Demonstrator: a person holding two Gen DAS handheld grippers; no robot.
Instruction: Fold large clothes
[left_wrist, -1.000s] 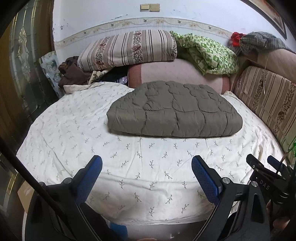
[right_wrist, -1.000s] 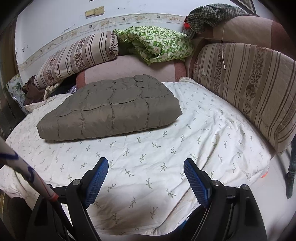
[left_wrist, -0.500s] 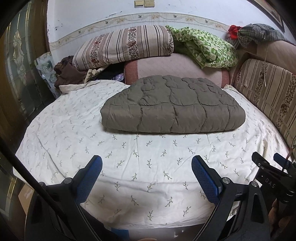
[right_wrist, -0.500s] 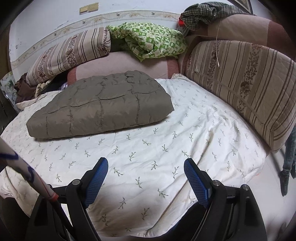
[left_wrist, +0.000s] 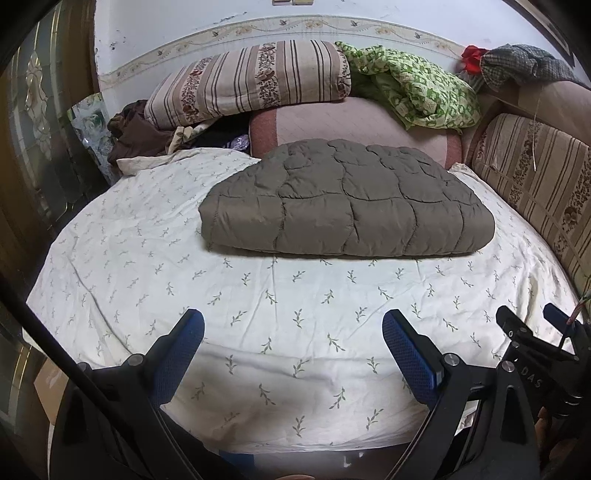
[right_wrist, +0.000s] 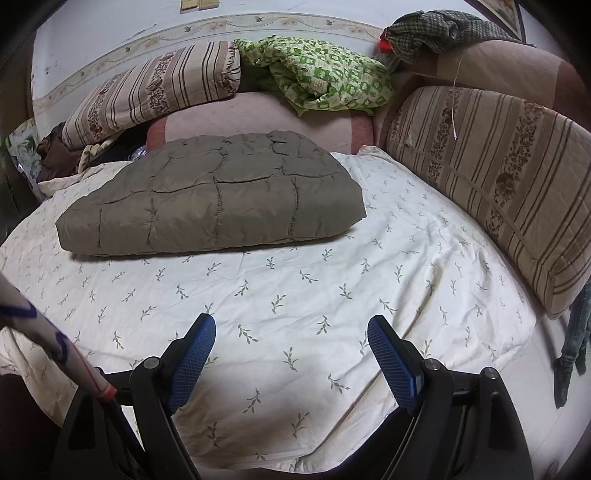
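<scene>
Nearest the cameras, the left gripper (left_wrist: 293, 328) stands with its blue pads (left_wrist: 408, 354) wide apart and nothing between them, poised above the near edge of the bed. The right gripper (right_wrist: 291, 332) is likewise spread wide and empty; its frame also shows at the right margin of the left wrist view. Neither tool touches any fabric.

Below both lies the bedsheet (left_wrist: 258, 295), cream with a leaf sprig print, lightly creased, running from the near edge to the cushions.

Mid-bed, well apart from both grippers, rests the task item: a grey-brown quilted garment (left_wrist: 343, 203), already lying as a thick, flat, roughly rectangular bundle. Its near edge is a rounded fold; the left corner shows a stitched hem. Whether a further fold is due cannot be settled from these views.

Handling assessment: the piece appears padded, soft and bulky, probably light for its size, with a smooth shell that may slide between pads. It will sag and spring open if lifted by one point. Recommended hold: the two near corners, one per gripper, biting through all layers at the stitched edge rather than the puffed panels.

Beyond it: a pink bolster (left_wrist: 362, 122), a striped pillow (left_wrist: 251, 81) on top, a green patterned cloth (left_wrist: 417, 88), and dark clothes (left_wrist: 136, 133) heaped at the far left. A striped side cushion (right_wrist: 491, 177) borders the right
</scene>
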